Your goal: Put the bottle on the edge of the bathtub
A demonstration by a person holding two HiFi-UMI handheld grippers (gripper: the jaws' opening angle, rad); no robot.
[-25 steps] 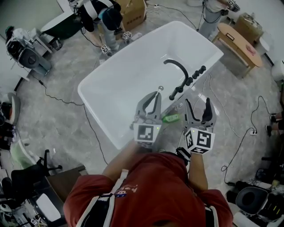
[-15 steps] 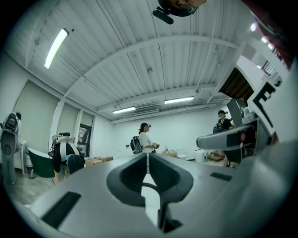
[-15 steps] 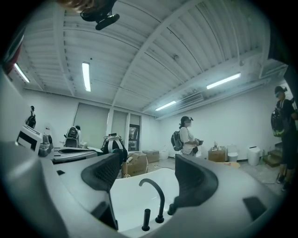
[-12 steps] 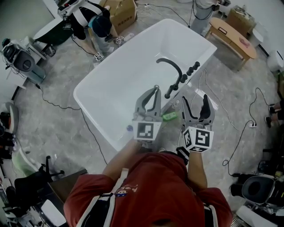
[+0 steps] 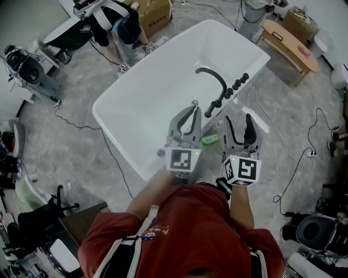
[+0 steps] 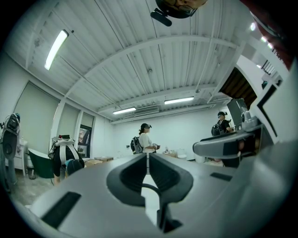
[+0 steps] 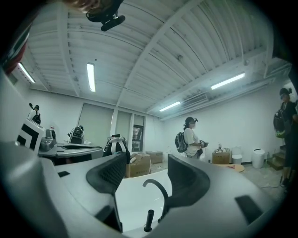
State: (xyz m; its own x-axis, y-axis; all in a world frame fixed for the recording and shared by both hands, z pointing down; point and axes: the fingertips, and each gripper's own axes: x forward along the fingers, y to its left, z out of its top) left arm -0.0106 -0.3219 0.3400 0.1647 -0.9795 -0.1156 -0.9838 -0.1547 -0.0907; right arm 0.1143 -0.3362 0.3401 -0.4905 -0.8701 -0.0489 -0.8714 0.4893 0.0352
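Note:
A white bathtub fills the middle of the head view, with a black curved faucet on its right rim. On that rim, near the tub's close corner, a small green bottle lies on its side, between my two grippers and below them. My left gripper hangs over the tub, shut and holding nothing; its own view shows the jaws meeting. My right gripper is just right of the bottle. Its jaws are closing, still apart, with nothing between them; only the faucet shows beyond them.
A small blue thing lies inside the tub by the near wall. Cables trail over the grey floor on both sides. A wooden table stands at far right, a cardboard box and a person beyond the tub.
The right gripper's jaws have narrowed. Both grippers have shifted slightly up the picture over the tub's near corner. The bottle lies where it did.

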